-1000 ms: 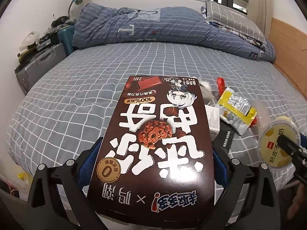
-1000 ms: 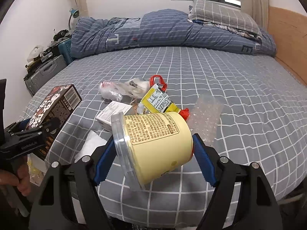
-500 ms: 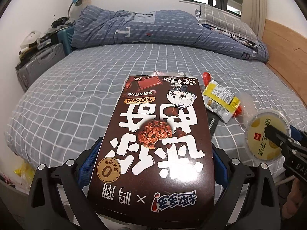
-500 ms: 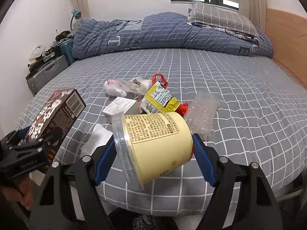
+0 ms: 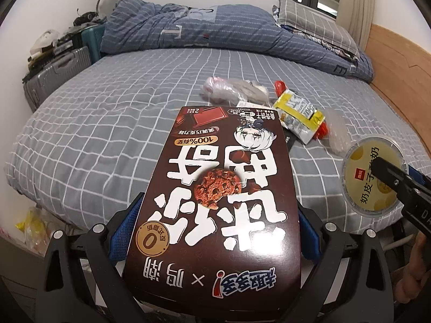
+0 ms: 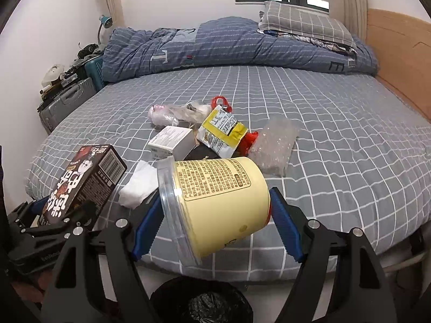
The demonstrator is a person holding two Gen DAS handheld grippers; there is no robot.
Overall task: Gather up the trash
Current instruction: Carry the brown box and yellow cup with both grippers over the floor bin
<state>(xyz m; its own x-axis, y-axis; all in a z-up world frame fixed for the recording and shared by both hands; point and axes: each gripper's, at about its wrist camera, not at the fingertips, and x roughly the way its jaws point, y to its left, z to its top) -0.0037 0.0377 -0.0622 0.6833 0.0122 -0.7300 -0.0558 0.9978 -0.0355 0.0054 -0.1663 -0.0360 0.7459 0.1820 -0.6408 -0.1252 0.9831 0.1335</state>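
My left gripper [image 5: 218, 231] is shut on a brown cookie box [image 5: 221, 193], blue pads pressing its two long sides; the box [image 6: 86, 177] also shows at the lower left of the right wrist view. My right gripper [image 6: 215, 228] is shut on a pale yellow tub [image 6: 221, 199] with a clear lid, tilted on its side; the left wrist view shows the tub's lid [image 5: 363, 183] at the right edge. Under the tub stands a black-lined trash bin [image 6: 204, 301]. On the bed lie a yellow snack wrapper [image 6: 221, 132], a white carton [image 6: 172, 142], bubble wrap [image 6: 274, 145] and a tissue [image 6: 140, 183].
The checked grey bed [image 6: 336, 140] fills the view, with a folded blue duvet [image 6: 229, 48] and a pillow [image 6: 304, 24] at the far side. A wooden headboard [image 6: 398, 62] runs along the right. A grey suitcase [image 6: 64, 102] stands left. A clear plastic bag [image 6: 180, 113] lies among the trash.
Both grippers have drawn back from the bed's near edge with their loads. The black bin has come into view beneath the right gripper. Both grips are unchanged.
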